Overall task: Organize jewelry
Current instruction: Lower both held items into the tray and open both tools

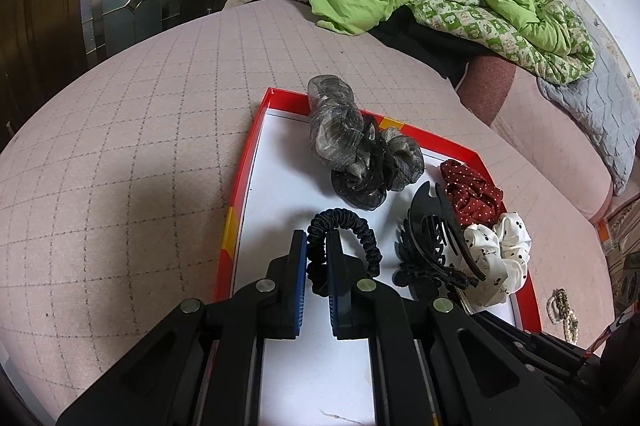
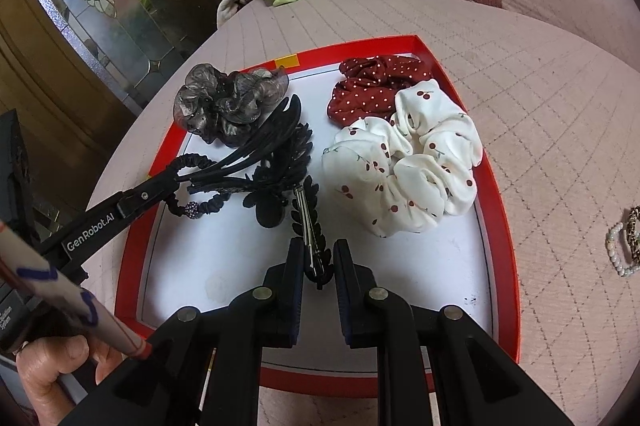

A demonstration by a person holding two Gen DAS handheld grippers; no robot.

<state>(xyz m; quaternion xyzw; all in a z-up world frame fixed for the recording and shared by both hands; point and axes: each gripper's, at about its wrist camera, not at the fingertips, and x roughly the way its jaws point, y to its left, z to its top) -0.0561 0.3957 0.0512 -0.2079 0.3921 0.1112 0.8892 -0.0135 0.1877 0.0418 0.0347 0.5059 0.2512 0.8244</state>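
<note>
Jewelry tray point(image 1: 244, 182), left wrist view: my left gripper point(image 1: 316, 246) pinches the black hair tie point(image 1: 352, 230) at lower centre; bare white floor lies left. Right wrist view: my right gripper point(image 2: 316, 254) clamps the leaf barrette point(image 2: 310, 226); red rim at right.

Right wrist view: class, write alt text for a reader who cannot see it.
The right gripper is closed on a black leaf-shaped hair clip in a red-rimmed tray on a quilted bed. Behind lie a cherry-print scrunchie, a red dotted scrunchie and a grey scrunchie.
</note>
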